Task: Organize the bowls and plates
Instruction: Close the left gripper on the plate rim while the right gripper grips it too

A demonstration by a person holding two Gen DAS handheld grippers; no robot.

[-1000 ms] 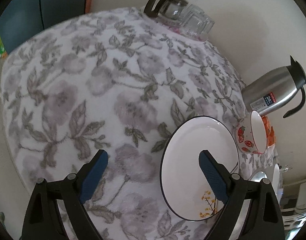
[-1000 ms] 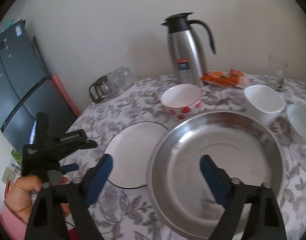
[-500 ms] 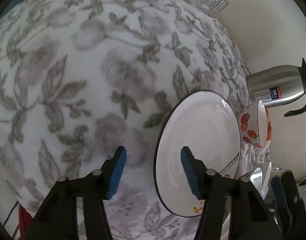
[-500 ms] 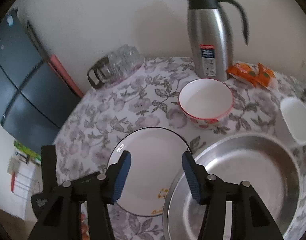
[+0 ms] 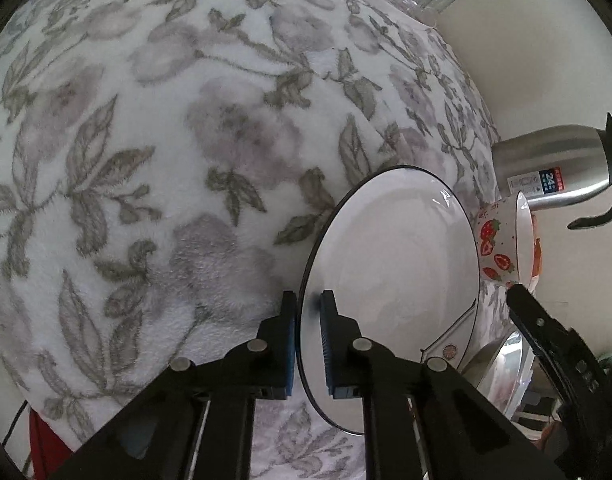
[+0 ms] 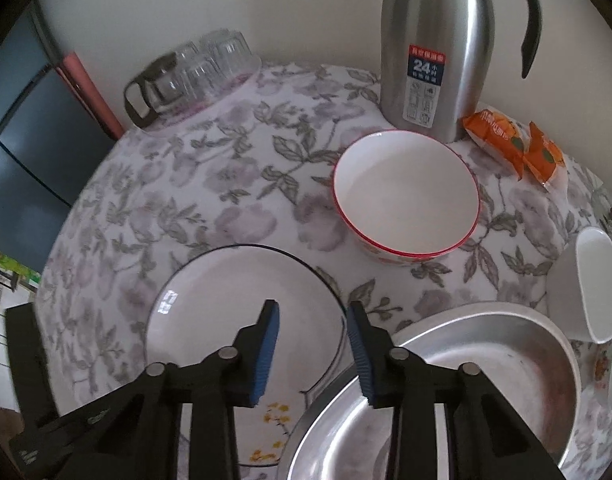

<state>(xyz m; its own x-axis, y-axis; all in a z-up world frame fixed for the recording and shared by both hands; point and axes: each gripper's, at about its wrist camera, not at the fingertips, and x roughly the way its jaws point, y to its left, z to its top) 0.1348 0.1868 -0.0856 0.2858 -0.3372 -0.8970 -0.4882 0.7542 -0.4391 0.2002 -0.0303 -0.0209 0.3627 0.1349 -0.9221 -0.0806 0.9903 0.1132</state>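
Observation:
A white plate with a black rim (image 5: 389, 268) (image 6: 218, 304) lies on the floral tablecloth. My left gripper (image 5: 307, 312) has its blue pads (image 5: 329, 320) closed on the plate's near-left rim, one either side. My right gripper (image 6: 311, 332) hovers part-open over the plate's right edge, holding nothing. A strawberry bowl with a red rim (image 6: 405, 196) (image 5: 501, 244) stands beyond the plate. A large steel basin (image 6: 445, 392) (image 5: 501, 372) overlaps the plate's right side.
A steel thermos jug (image 6: 433, 44) (image 5: 557, 168) stands at the back by the wall. Orange snack packets (image 6: 513, 144) lie beside it. Upturned glasses and a glass pot (image 6: 194, 72) sit back left. A white cup (image 6: 589, 284) stands at the right.
My left gripper has moved in and closed onto the plate's rim. My right gripper has moved forward over the plate and narrowed its opening.

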